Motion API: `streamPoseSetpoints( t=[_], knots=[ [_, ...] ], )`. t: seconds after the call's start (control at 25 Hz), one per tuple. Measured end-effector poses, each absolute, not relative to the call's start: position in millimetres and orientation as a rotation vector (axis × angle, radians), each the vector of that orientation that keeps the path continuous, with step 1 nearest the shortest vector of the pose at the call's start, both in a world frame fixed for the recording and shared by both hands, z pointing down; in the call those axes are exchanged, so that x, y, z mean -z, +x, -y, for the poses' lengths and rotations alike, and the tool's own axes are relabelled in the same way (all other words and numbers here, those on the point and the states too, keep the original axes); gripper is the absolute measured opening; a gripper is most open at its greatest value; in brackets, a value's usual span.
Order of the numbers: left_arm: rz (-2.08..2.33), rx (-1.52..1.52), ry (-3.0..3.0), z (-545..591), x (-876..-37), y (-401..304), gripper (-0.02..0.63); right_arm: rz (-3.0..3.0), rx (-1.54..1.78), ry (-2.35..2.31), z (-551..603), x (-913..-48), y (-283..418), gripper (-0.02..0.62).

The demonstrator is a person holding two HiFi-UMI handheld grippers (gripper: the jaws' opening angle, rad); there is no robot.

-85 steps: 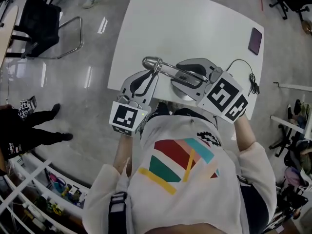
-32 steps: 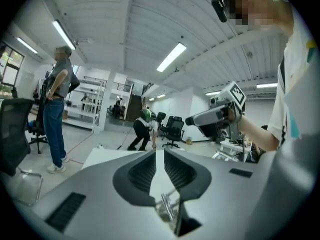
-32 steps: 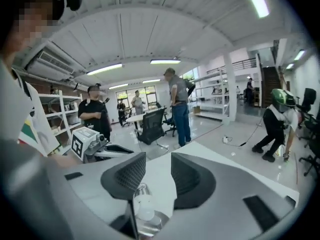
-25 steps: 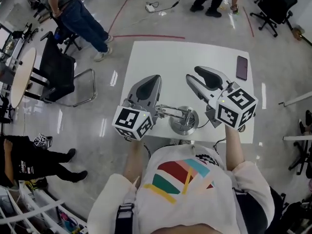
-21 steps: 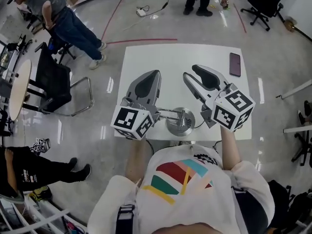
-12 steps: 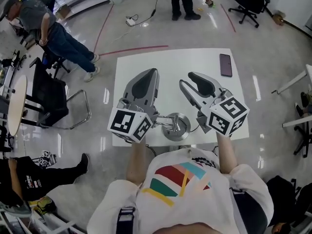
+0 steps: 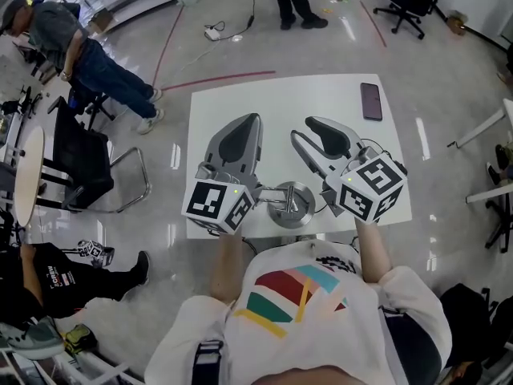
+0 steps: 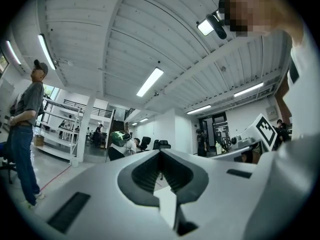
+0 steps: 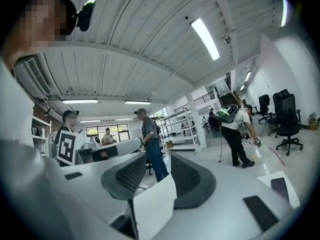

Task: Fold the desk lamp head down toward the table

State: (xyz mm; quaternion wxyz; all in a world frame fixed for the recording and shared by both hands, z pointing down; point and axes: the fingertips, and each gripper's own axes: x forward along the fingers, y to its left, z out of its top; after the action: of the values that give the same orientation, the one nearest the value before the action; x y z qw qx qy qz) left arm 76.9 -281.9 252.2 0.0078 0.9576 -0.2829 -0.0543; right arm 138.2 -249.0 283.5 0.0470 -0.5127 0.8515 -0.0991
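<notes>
We hold our left claw (image 7: 245, 123) closed on nothing, our right claw (image 7: 309, 133) parted and empty, either side of the desk lamp (image 7: 290, 204).

Left gripper (image 7: 245, 127) closed, empty; right gripper (image 7: 303, 133) jaws apart.

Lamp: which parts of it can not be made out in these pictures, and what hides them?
- Head of the lamp: head view, not visible, likely under the left gripper; its tilt cannot be told.
- Its arm: head view, only a short piece shows; the rest runs under that gripper.
- Both gripper views: they look out over the room, so no lamp shows.
</notes>
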Motion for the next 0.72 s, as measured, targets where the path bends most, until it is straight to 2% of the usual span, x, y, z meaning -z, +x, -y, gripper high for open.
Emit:
streamPoseSetpoints(
  t=[0.72],
  knots=[
    [0.898,0.145,3.005,284,-253,75,0.046,-2.652,0.255,-1.636,256,-292,129,0.161]
  ],
)
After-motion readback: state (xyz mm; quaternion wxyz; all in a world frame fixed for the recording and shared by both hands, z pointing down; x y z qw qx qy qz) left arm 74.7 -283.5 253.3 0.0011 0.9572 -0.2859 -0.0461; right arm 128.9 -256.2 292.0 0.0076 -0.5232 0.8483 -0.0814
